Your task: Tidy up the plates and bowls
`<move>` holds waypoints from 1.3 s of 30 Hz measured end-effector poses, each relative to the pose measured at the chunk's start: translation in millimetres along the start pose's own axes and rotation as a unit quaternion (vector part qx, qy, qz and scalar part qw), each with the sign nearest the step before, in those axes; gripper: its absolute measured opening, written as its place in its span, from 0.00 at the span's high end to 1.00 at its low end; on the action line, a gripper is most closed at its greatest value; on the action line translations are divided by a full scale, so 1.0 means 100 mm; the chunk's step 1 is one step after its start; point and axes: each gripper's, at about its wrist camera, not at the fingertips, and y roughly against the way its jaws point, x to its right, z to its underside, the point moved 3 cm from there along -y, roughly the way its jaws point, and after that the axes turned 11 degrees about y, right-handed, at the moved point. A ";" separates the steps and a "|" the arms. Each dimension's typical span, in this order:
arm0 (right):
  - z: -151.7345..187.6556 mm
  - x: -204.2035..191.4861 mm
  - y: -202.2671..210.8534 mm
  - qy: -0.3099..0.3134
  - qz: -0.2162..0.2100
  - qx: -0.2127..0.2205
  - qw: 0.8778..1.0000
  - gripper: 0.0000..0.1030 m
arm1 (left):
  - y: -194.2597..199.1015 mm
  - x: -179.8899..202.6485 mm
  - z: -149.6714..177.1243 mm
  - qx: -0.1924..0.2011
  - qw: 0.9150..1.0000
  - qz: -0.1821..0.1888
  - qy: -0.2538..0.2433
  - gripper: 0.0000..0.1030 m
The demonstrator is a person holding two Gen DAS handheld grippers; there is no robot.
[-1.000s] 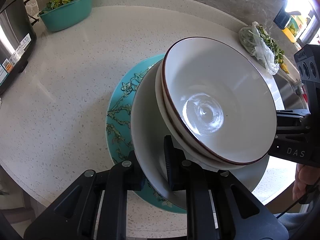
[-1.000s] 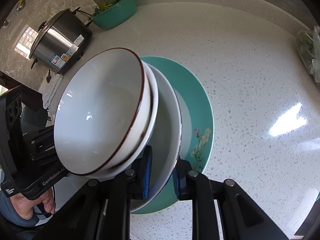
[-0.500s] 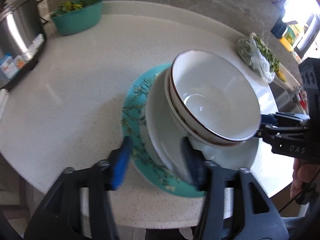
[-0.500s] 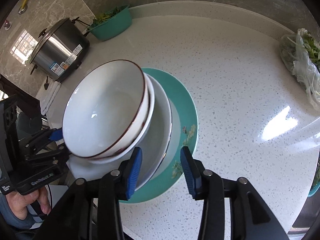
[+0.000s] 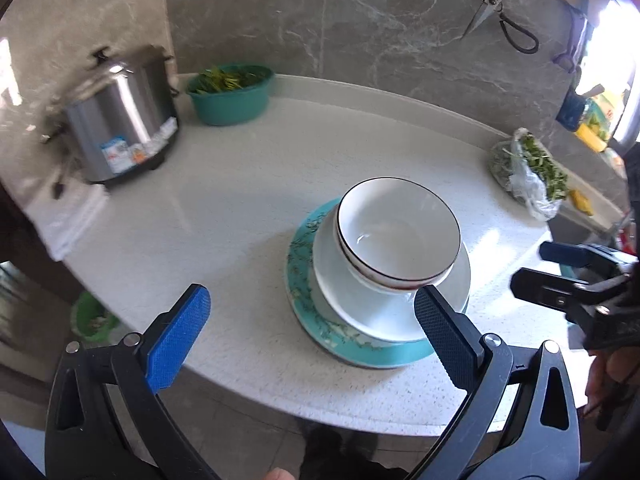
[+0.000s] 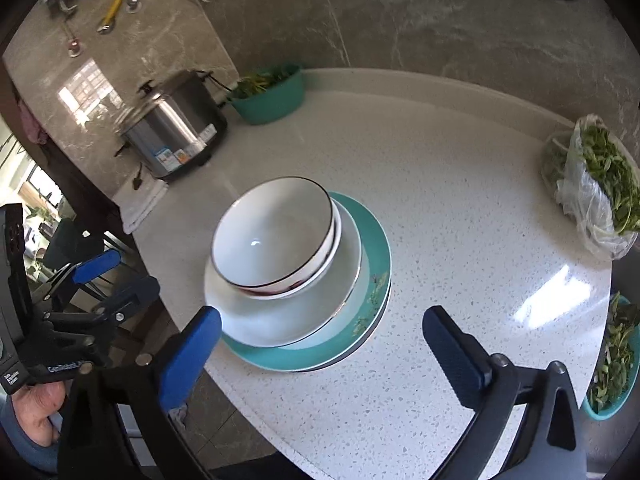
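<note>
Left wrist view shows your left gripper (image 5: 308, 320) with its fingers (image 5: 178, 340) spread wide apart, holding nothing, pulled back from the stack. The stack sits near the front edge of the counter (image 5: 240, 184): a teal plate (image 5: 298, 276) at the bottom, a white plate (image 5: 340, 292) on it, and two nested white bowls (image 5: 396, 228) on top. Your right gripper (image 6: 320, 344) also has its fingers (image 6: 188, 356) wide apart and empty, just short of the stack, touching nothing. At the back of the counter stand a steel cooker (image 5: 120, 128) and a teal basin of greens (image 5: 230, 94), side by side. A plastic bag of greens (image 5: 528, 176) lies well off to the right.
</note>
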 end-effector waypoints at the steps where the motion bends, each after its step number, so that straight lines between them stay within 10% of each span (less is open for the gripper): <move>1: 0.00 -0.03 0.06 0.009 0.002 0.005 1.000 0.00 | 0.08 0.03 0.02 0.003 1.000 -0.014 0.002 0.00; 6: 0.02 -0.09 0.26 0.026 0.022 0.009 0.999 0.00 | 0.41 0.18 0.08 0.001 0.998 -0.068 0.016 0.00; 19: -0.06 -0.20 0.75 -0.040 0.112 0.059 0.991 0.00 | 0.68 0.35 -0.07 0.005 1.000 -0.007 0.007 0.00; 39: -0.08 -0.34 0.87 -0.073 0.179 0.058 0.979 0.00 | 0.69 0.12 -0.13 0.008 1.000 -0.027 -0.009 0.00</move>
